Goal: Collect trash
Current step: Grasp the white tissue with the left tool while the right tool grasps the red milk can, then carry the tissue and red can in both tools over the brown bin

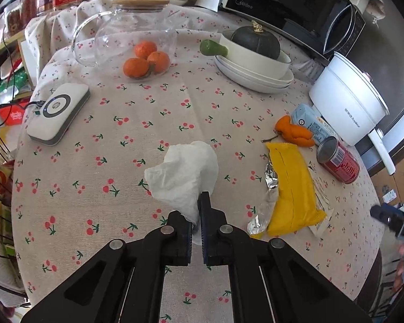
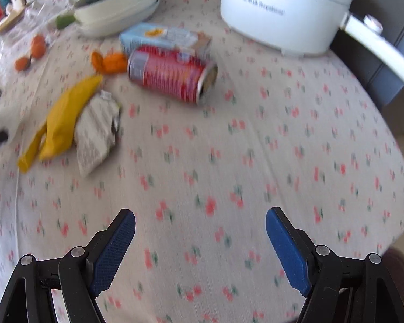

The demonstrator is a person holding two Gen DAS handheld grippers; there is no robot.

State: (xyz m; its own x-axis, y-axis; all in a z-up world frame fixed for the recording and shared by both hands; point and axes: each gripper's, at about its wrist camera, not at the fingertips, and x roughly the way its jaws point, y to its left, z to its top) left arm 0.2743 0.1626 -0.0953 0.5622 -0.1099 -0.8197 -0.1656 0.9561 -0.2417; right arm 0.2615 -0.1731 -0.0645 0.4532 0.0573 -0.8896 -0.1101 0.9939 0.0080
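Note:
My left gripper point(image 1: 197, 215) is shut on a crumpled white tissue point(image 1: 184, 172) and holds it just over the cherry-print tablecloth. To its right lie a yellow snack wrapper point(image 1: 293, 188), a piece of foil point(image 1: 268, 196), orange peel point(image 1: 293, 133), a red can point(image 1: 338, 160) on its side and a light-blue carton point(image 1: 311, 119). My right gripper point(image 2: 200, 231) is open and empty above bare cloth near the table's front. Ahead of it to the left lie the red can point(image 2: 172, 75), the carton point(image 2: 165, 37), the peel point(image 2: 109, 62), the yellow wrapper point(image 2: 64, 119) and a white wrapper point(image 2: 97, 133).
A white electric pot point(image 1: 348, 99) with a long handle stands at the right edge, also in the right wrist view point(image 2: 285, 10). Stacked white plates point(image 1: 256, 76) hold a dark squash. Tangerines point(image 1: 145, 60), a glass jug point(image 1: 132, 32) and a white charger point(image 1: 59, 113) sit farther left. A microwave point(image 1: 291, 2) stands behind.

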